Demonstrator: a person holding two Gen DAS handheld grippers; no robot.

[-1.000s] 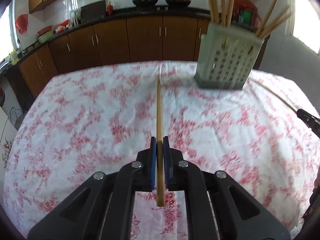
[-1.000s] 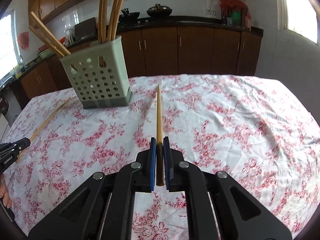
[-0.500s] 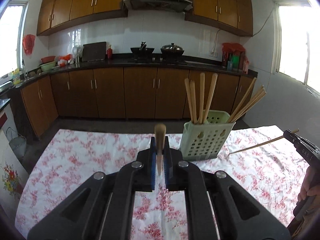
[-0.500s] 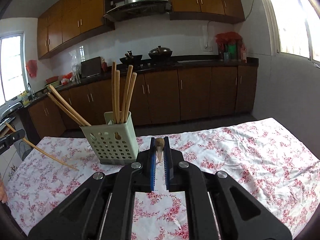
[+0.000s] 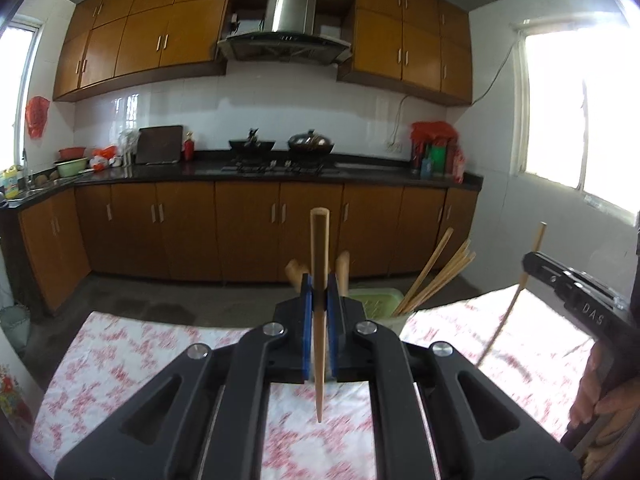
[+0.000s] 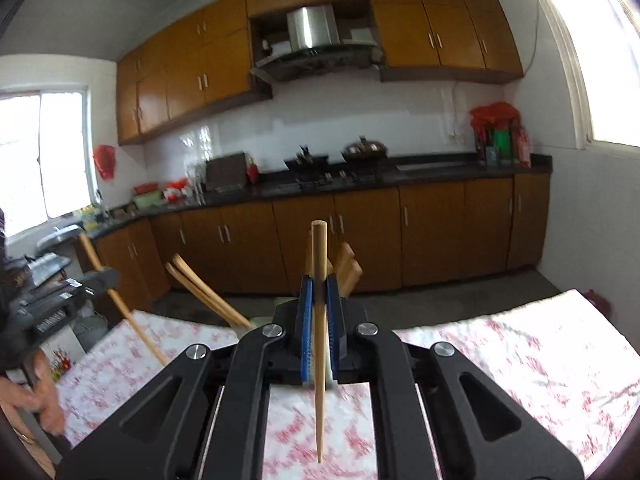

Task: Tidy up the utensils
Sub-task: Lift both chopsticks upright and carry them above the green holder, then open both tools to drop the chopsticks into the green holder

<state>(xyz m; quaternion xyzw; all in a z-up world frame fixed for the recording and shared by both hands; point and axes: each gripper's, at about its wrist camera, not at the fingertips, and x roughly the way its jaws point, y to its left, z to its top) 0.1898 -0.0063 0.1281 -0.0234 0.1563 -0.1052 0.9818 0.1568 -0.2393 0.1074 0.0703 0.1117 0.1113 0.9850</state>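
A: So, count? Two grippers, one chopstick each.
B: Yes. Left gripper (image 5: 319, 306) is clamped on a wooden chopstick (image 5: 319, 264), upright, tip down over the floral tablecloth (image 5: 120, 344). Right gripper (image 6: 319, 306) is pinched tight on the second chopstick (image 6: 319, 280), same pose.
A: Container?
B: One green utensil holder (image 5: 376, 304) on the table, mostly hidden behind the fingers. Several more chopsticks (image 5: 436, 276) lean out of it; exact number unclear.
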